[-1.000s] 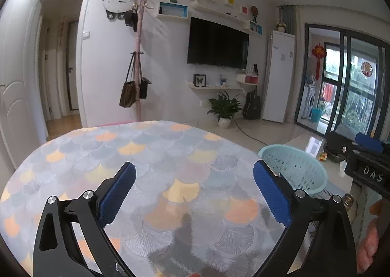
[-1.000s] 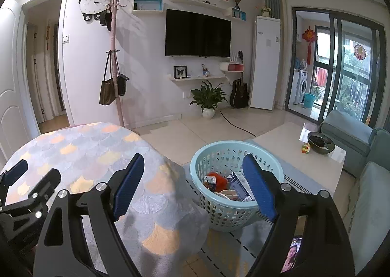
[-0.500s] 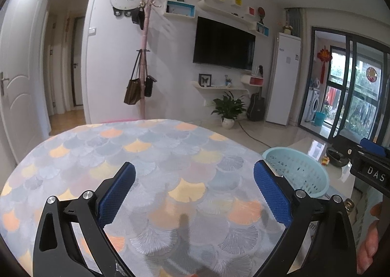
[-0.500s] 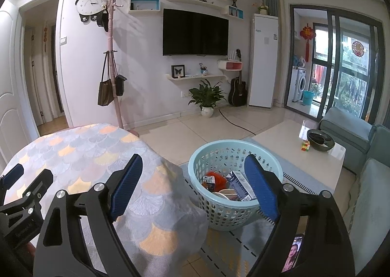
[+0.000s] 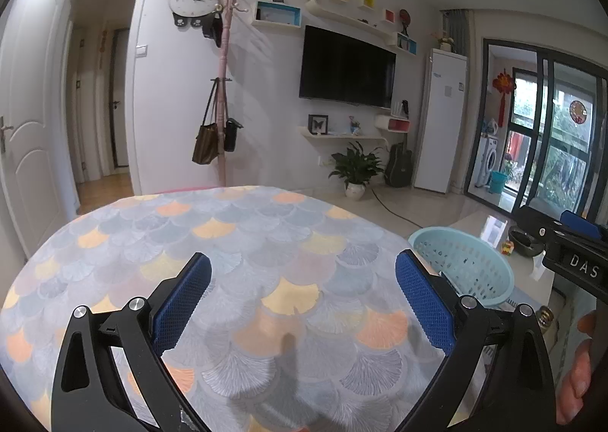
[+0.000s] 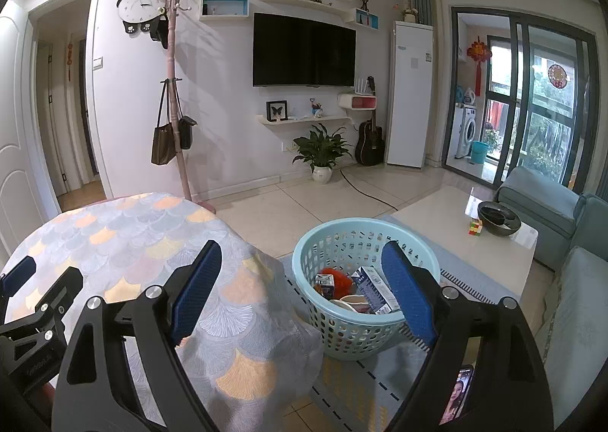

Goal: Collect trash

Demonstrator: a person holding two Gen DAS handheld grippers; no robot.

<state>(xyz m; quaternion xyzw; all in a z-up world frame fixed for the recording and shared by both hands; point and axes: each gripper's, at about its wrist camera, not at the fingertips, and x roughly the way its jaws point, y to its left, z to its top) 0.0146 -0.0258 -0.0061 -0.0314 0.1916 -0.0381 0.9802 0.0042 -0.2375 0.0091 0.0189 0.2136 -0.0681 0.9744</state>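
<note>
Nothing has shifted: my left tool [image 5: 302, 293] and right tool [image 6: 300, 285] hang spread and empty; trash sits in the pale-blue perforated plastic basket [image 6: 344, 337] off the table's [image 5: 243, 242] right edge, so collecting looks finished.

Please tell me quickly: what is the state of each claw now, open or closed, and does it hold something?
Left claw: open, holding nothing, over the table.
Right claw: open, holding nothing, facing the basket.

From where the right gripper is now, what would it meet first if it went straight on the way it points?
Probably the light blue basket on the floor, or the tablecloth's hanging edge beside it. The open right gripper points slightly downward between the two; nothing nearer shows, but depth is unclear here.
</note>
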